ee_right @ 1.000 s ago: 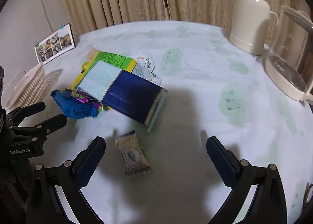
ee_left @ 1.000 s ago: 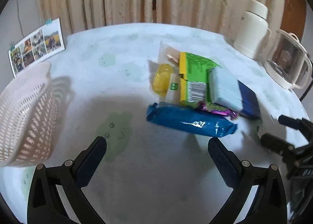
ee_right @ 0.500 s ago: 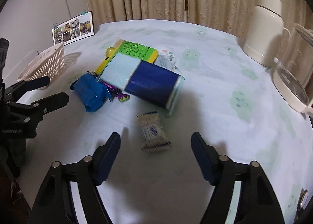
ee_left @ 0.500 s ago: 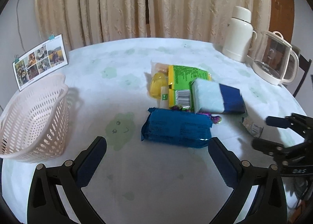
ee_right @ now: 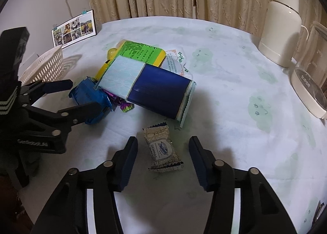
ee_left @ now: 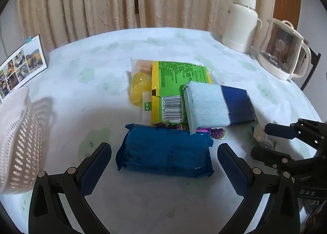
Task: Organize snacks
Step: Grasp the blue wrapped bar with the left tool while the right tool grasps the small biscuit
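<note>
Left wrist view is showing the left claw (ee_left: 164, 163) spread wide, its fingers flanking the blue packet (ee_left: 165, 150) that is lying near the middle of the desk (ee_left: 102, 58); nothing is being pinched. The white basket (ee_left: 18, 142) is sitting at the desk's left edge, well apart from the snack pile. Behind the blue packet, the green box (ee_left: 175, 78), the tissue pack (ee_left: 216, 105), a yellow packet (ee_left: 139, 86) and a purple candy (ee_left: 216, 132) are crowding together.

In the right wrist view, the right claw (ee_right: 163, 162) is also spread, straddling the small wrapped biscuit (ee_right: 162, 149), which is lying alone toward the near edge.

Both claws appear to be lining up for a first pick. The next move is calling for each to drop to the desk and close across the narrow width of its item, then carry it toward the basket. The blue packet's far edge is touching the candy, so closing may nudge it. Open cloth is lying between the pile and the basket; the thermos (ee_right: 283, 25) and kettle (ee_left: 284, 54) are standing at the far right edge, well away.
</note>
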A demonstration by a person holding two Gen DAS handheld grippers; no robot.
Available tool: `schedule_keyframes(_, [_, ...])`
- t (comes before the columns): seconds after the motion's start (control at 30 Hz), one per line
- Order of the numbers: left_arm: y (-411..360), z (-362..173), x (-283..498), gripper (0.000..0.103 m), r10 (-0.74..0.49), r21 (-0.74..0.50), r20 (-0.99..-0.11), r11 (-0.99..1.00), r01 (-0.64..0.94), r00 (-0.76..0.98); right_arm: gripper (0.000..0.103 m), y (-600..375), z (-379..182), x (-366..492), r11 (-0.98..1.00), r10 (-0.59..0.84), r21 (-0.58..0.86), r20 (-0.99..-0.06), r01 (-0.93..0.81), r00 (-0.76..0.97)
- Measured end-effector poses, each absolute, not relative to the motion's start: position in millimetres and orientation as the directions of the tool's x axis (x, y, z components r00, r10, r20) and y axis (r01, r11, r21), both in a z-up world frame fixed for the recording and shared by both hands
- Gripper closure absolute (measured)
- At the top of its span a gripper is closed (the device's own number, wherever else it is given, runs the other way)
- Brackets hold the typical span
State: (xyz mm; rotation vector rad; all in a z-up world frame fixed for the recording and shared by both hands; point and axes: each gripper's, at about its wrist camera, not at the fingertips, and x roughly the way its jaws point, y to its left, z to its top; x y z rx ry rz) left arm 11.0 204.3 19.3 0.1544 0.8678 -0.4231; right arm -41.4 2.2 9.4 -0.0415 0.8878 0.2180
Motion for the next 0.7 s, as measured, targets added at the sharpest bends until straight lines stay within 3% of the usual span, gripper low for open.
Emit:
schedule_keyframes(0.2, [203, 12, 19, 0.001, -0.282, -0.049, -0.800, 0.910, 0.411, 0.530, 0.072, -2, 11, -41, 0.982, 0.161, 0.060, -0.767, -0.180, 0.621])
schedule_keyframes(0.37, [208, 13, 16, 0.012, -0.295, -0.069, -0.789, 0.914, 0.400, 0.538, 0.081, -6, 12, -44, 0.982, 0.170, 0.077, -0.759, -0.172, 0.629])
schedule_keyframes(0.7, [230, 28, -9, 0.018, -0.307, -0.097, -0.736, 0.930, 0.355, 0.603, 0.083, -13, 15, -50, 0.982, 0.184, 0.112, -0.745, -0.152, 0.641])
